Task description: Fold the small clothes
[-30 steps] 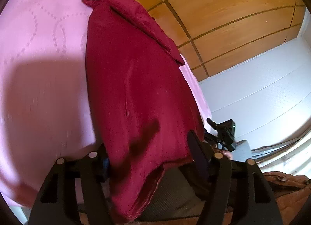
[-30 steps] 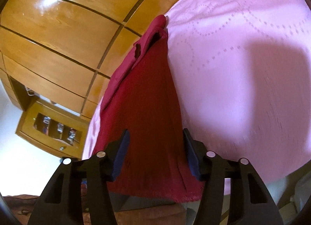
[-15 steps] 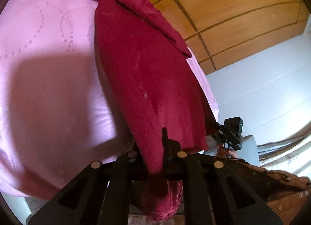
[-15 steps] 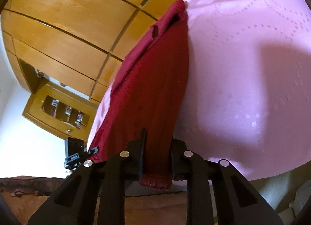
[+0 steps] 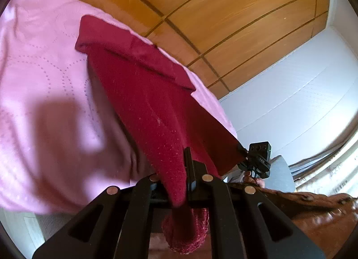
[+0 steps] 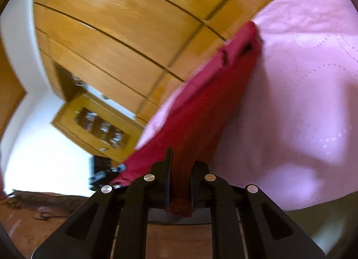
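since the earlier frames we have closed both pairs of jaws on the near hem of the dark red garment (image 5: 143,102) and raised it, so the cloth that lay flat on the pink bedspread (image 5: 44,93) now slopes up from the bed toward us. our left gripper (image 5: 179,173) is clamped tight on one near corner of the hem, the knit edge bunched between the pads and hanging out behind them in a small fold. our right gripper (image 6: 180,177) has just been closing as well, and its jaws stand almost together with a narrow strip of the same red cloth (image 6: 201,111) pinched between them, a short ribbed end showing below the pads. the far end of the garment, with its folded-over band, rests on the bedspread close to the far edge of the bed, just before the wooden wardrobe panels (image 5: 223,12). between the two grips the hem is stretched taut: in the left view the other gripper shows at the right, holding the far corner of that edge, with part of a hand below it; in the right view the other gripper shows at the left, blurred. the bedspread (image 6: 302,79) lies to the right of the garment in the right view, and a wooden cabinet (image 6: 96,124) with a glass front stands at the far left there. a brown leather surface (image 5: 324,214) lies near us at the lower right of the left view.
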Motion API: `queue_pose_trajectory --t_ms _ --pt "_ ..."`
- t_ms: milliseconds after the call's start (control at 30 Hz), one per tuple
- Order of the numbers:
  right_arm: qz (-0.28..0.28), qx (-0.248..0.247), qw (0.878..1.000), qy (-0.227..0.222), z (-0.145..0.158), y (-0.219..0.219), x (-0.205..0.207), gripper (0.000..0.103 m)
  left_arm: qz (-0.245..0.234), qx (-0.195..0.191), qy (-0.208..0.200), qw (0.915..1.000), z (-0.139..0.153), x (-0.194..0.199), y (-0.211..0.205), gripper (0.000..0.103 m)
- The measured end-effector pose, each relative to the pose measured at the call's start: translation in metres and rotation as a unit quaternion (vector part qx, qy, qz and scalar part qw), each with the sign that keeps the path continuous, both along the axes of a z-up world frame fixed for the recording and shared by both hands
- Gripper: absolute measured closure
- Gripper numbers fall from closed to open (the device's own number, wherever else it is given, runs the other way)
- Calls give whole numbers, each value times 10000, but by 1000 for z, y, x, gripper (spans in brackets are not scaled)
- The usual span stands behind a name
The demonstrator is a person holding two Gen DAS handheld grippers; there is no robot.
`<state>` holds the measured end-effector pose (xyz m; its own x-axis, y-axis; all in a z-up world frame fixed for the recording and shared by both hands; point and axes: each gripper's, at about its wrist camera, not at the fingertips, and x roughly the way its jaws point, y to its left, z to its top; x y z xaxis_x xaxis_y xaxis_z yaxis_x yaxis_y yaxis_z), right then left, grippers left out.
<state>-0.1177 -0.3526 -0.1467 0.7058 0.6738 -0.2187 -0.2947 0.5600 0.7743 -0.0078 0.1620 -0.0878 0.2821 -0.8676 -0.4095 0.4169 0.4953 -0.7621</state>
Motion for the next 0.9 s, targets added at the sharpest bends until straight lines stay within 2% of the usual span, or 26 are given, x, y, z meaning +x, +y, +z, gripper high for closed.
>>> queue_pose_trajectory --t_ms 167,300,367,500,633,767,900 --pt "238 547 9959 -683 19 -2 -29 92 72 -155 12 9999 13 -17 26 98" --pt "258 1088 9883 -1041 22 -8 -48 92 139 -516 132 9985 18 -32 37 97" --pt "222 1219 9861 -1104 22 -9 -48 92 160 -561 198 9981 17 -33 36 97" --pt "160 1400 9859 -908 16 -16 -23 92 204 -717 457 9962 9 -6 32 97" --pt "-3 1545 9860 -628 14 -22 21 92 407 -938 878 9909 -4 40 26 96" --pt "-163 1526 9872 -425 24 -30 69 92 576 -1032 938 9886 -4 86 20 97" --pt "-381 1546 9872 -55 24 -38 116 92 767 -834 977 9887 -9 133 14 94"
